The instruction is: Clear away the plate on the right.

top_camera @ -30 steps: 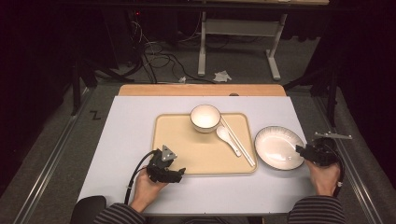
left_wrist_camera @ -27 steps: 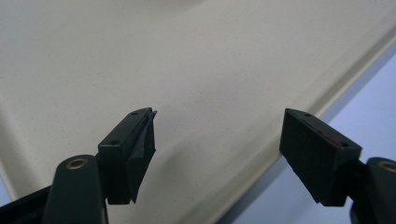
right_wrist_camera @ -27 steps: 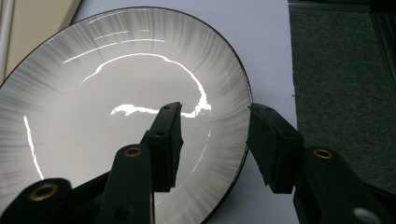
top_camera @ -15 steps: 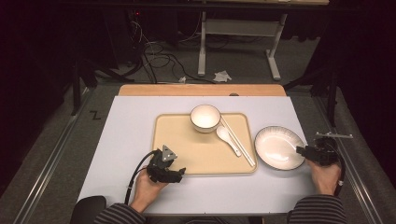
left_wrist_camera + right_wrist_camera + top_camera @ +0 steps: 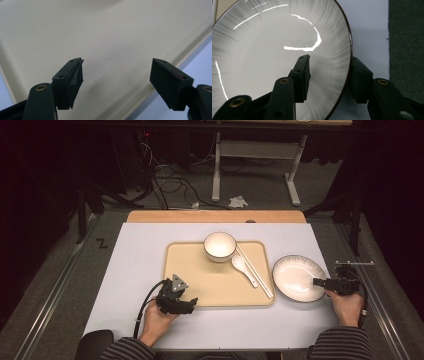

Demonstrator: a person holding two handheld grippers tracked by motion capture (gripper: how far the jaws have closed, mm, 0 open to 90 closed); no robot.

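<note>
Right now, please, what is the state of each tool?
Left tool: open, empty, over the tray.
Right tool: open, astride the plate rim, one jaw inside, one outside; not yet gripping.

the person is wearing dark sleeves (image 5: 122, 350) with thin pale stripes. each black claw (image 5: 176, 302) is showing brass-coloured rivets (image 5: 40, 87), and a black cable (image 5: 145, 304) is trailing from it. a grey three-cornered plate (image 5: 177, 283) is topping the left one.

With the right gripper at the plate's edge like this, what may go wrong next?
1. The right gripper straddles the rim of the plate with jaws not yet pressing; a shallow bite on the glossy rim may slip.
2. The plate lies close to the tray and the chopsticks; a tilted lift may knock them.
3. The left gripper hangs open over the tray corner and may nudge it.
</note>
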